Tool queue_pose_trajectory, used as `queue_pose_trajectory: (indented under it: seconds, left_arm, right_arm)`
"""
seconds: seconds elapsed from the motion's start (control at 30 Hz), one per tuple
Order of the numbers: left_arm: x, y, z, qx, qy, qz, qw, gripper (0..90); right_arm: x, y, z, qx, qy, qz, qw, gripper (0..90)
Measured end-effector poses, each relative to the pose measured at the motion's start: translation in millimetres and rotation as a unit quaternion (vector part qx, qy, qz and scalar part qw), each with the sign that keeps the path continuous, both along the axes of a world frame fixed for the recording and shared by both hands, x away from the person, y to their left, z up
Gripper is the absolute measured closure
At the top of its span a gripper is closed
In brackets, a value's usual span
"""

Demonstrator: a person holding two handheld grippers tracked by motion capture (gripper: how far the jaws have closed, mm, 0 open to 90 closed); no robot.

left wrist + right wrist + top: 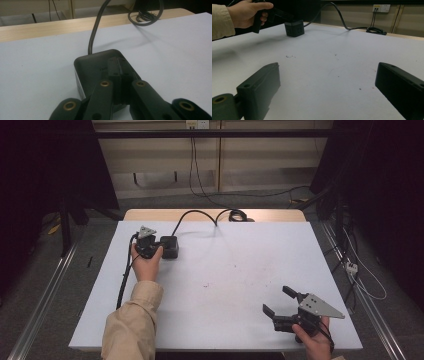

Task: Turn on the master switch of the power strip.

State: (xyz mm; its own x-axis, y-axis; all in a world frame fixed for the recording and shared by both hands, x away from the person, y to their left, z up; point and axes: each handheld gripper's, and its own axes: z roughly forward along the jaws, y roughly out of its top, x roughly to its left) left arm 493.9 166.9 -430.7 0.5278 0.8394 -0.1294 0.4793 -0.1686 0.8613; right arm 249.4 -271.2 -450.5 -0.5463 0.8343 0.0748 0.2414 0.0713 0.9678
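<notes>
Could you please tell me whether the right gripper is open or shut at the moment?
Open. The right gripper holds its two black jaws spread wide apart, with bare white table between them and nothing gripped.

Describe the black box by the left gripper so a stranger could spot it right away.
On the white table, look to the far left part, just ahead of the left gripper. The small black box sits there under the shut jaws. Its thick black cord runs back to a coil at the far edge.
</notes>
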Motion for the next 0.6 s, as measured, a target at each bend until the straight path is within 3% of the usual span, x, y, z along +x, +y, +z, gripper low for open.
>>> queue_pose_trajectory:
  seconds: [0.4,0.6]
  left_arm:
    - [-1.0,0.4,1.8,0.005,-0.002,0.001,1.0,89.9]
    - [-1.6,2.7,2.7,0.007,-0.003,0.01,0.9999,81.1]
  right_arm:
    - [1.8,0.8,-0.3,0.002,0.0,0.002,1.0,5.5]
    - [3.1,2.1,-0.3,0.002,0.0,0.003,1.0,5.5]
